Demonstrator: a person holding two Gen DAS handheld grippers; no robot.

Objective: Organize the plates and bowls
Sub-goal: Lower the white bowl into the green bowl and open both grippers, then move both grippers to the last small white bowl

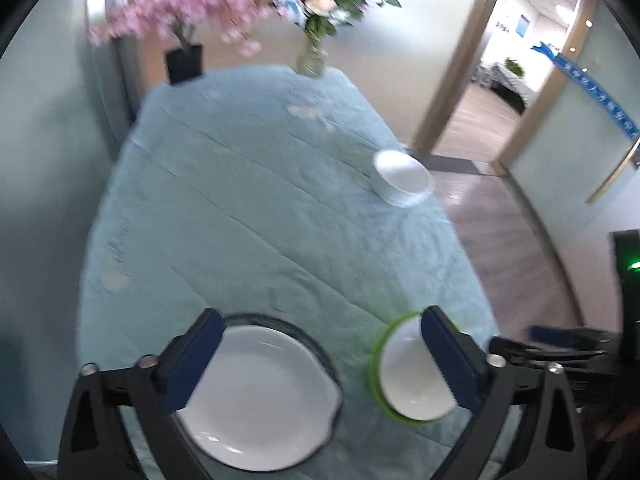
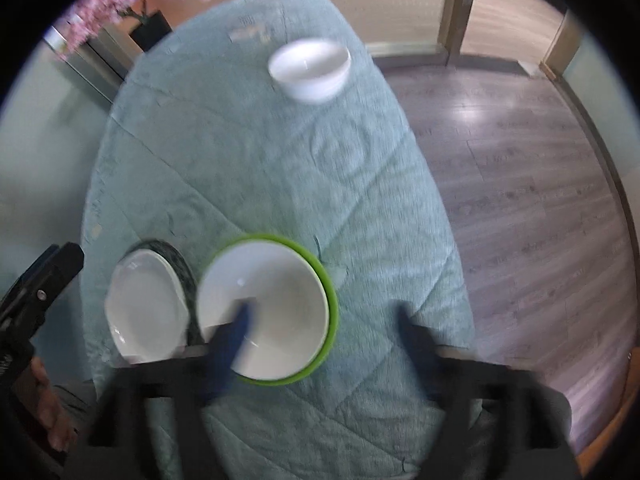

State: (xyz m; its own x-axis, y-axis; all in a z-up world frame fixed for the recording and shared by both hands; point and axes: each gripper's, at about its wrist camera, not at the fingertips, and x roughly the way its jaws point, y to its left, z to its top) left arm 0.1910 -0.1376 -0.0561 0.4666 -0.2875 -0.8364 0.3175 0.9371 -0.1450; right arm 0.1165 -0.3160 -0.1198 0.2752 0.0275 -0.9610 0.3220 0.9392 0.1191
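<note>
A creased, matt pale-green cloth (image 1: pixel 248 208) covers the table. The white plate (image 1: pixel 256 396) and white bowl (image 2: pixel 264 304) look like glossy glazed ceramic, the bowl inside a smooth lime-green bowl (image 2: pixel 332 312) that looks plastic. The floor (image 2: pixel 520 184) is wood-look planking with a soft sheen.

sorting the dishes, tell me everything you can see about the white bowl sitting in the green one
The white bowl is round, deep, smooth and glossy like glazed ceramic, and looks empty. It sits upright, nested inside a slightly wider green bowl whose rim rings it, on the pale blue tablecloth near the front edge, right of the white plate. The right gripper is open above it, not gripping.
</note>
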